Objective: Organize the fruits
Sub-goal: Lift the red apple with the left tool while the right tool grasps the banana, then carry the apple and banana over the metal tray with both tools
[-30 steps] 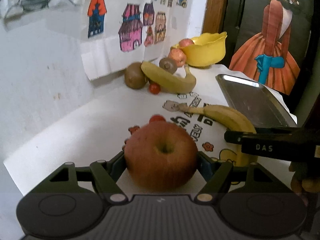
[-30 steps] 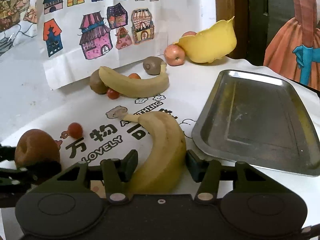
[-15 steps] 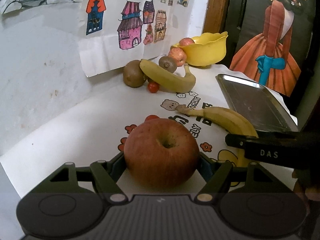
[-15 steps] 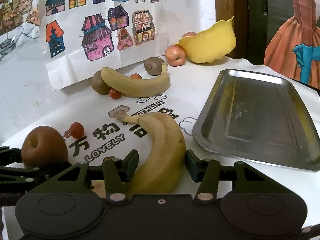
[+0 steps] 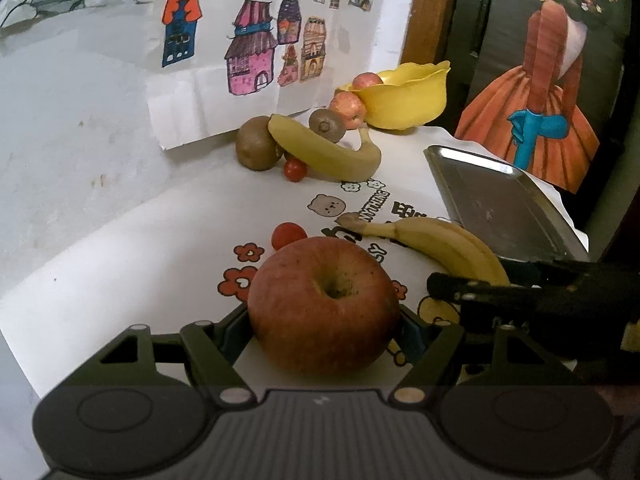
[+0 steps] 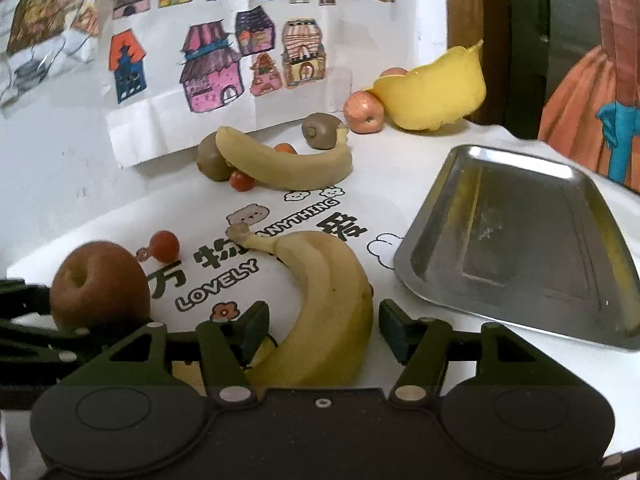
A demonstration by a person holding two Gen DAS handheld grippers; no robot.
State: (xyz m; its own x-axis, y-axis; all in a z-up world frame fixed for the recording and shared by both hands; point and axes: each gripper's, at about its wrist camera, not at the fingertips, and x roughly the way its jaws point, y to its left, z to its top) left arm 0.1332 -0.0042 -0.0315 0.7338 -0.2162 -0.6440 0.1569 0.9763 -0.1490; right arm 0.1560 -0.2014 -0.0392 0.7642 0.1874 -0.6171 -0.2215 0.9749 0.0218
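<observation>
Two tongs, two fruits.
Left tongs [image 5: 324, 320] clamp apple [image 5: 322, 306]; right tongs [image 6: 320, 322] gape around banana [image 6: 320, 300]: close mid-body before lifting.

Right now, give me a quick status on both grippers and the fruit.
Left gripper shut on apple. Right gripper open, fingers apart either side of near banana, not pinching. Tray empty, path clear.
</observation>
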